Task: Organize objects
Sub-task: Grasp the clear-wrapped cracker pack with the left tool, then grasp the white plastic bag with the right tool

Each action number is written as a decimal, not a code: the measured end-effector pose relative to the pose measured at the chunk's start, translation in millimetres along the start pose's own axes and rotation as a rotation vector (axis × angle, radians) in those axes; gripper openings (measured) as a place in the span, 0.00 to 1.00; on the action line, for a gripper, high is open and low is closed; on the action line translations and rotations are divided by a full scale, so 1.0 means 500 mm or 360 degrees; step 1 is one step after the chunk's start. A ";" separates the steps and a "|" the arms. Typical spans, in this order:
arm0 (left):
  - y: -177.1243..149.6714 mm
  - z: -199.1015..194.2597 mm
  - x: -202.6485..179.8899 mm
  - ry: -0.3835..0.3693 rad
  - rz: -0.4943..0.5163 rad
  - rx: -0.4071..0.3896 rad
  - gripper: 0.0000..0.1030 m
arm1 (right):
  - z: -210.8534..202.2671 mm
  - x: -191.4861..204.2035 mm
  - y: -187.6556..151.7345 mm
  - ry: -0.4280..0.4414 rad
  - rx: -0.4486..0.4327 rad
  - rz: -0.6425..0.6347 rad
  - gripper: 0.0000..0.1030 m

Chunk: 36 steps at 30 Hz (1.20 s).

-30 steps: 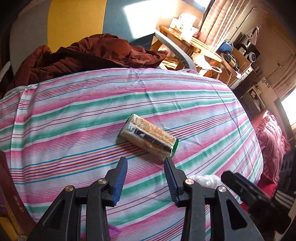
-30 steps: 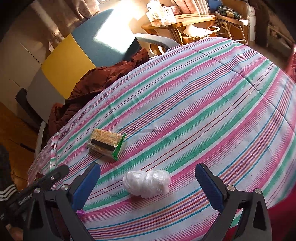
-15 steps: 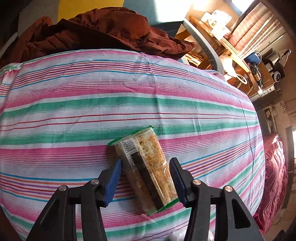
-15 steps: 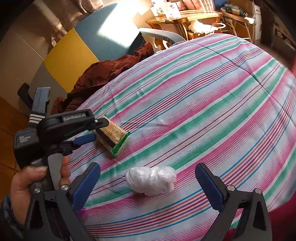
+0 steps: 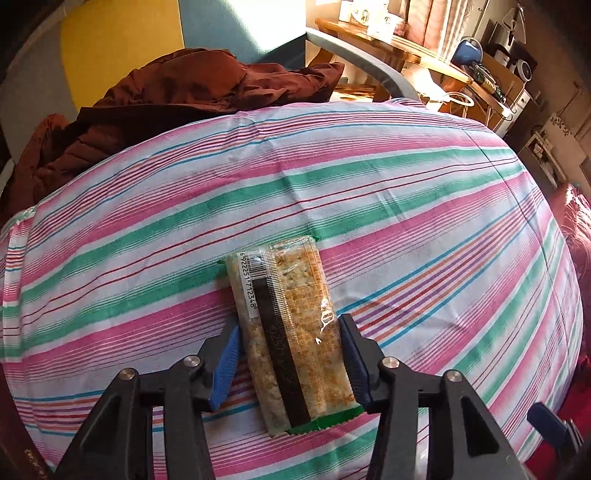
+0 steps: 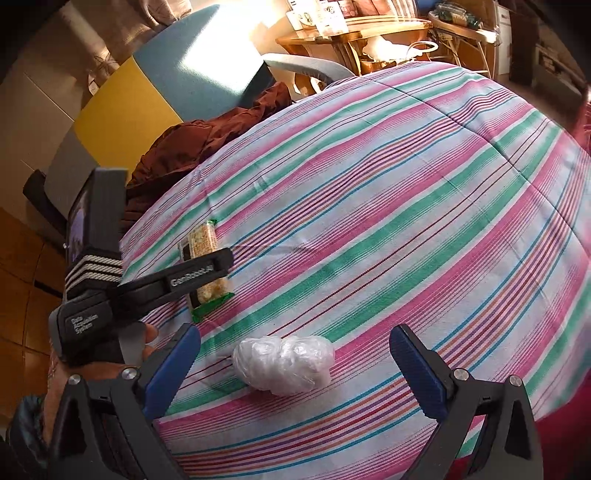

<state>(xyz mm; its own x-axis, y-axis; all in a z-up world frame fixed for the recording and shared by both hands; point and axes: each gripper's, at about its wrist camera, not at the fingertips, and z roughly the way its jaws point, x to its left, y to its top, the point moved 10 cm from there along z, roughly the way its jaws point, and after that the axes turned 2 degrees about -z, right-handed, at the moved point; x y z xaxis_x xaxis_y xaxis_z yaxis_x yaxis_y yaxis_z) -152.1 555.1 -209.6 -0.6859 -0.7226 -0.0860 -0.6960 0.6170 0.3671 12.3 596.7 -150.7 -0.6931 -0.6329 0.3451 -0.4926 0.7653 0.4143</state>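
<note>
Cracker packet count: one, a clear wrapper with green crimped ends, barcode strip and dark band, cracker packet (image 5: pixel 290 334) (image 6: pixel 207 266).
Plastic wad count: one crumpled white plastic bag (image 6: pixel 284 363), seen only in the right wrist view.
Grippers: two, each with blue-padded black fingers.
Surface: striped bedsheet (image 5: pixel 406 206) (image 6: pixel 388 206) in pink, green and white; both items lie on it, well apart from each other.
Containers: the wrapper itself encloses pale, speckled crackers; the contents of the plastic bag cannot be told.
Left gripper (image 5: pixel 290 350) (image 6: pixel 199 273): jaws partly closed, straddling the near half of the packet. The right pad touches the wrapper's edge; the left pad sits just beside the other edge, and contact there cannot be told. The packet lies lengthwise between the fingers, its near green end toward the camera, and rests on the sheet.
Right gripper (image 6: pixel 295 354): jaws spread wide, holding nothing. The plastic bag lies on the sheet between the two pads, clear of both.
Hand: a person's hand (image 6: pixel 144 341) wraps the left gripper's handle in the right wrist view.
Background: a brown padded jacket (image 5: pixel 166 107) (image 6: pixel 207 147) heaped at the far edge of the bed; a yellow and blue chair back (image 5: pixel 147 33) (image 6: pixel 177 81) behind it; a cluttered wooden table (image 5: pixel 399 48) (image 6: pixel 354 29) further back.
</note>
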 end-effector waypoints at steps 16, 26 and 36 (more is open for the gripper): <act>-0.152 -0.077 0.063 0.0003 0.0052 -0.0041 0.48 | 0.067 0.032 -0.036 -0.0213 0.0161 -0.0343 0.93; -0.214 -0.167 0.071 0.0014 0.0112 -0.0206 0.48 | 0.086 0.063 -0.067 -0.0249 0.0215 -0.0571 0.54; -0.219 -0.311 0.112 0.0007 0.0084 -0.0477 0.48 | 0.054 0.088 -0.055 -0.0206 0.0091 -0.0625 0.54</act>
<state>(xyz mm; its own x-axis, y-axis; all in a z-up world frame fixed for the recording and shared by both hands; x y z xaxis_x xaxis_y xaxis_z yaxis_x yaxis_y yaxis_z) -81.4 398.9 -110.7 -0.7183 -0.6935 -0.0557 -0.5653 0.5350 0.6278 -18.8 551.0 -169.4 -0.5055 -0.8607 0.0597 -0.7585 0.4764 0.4446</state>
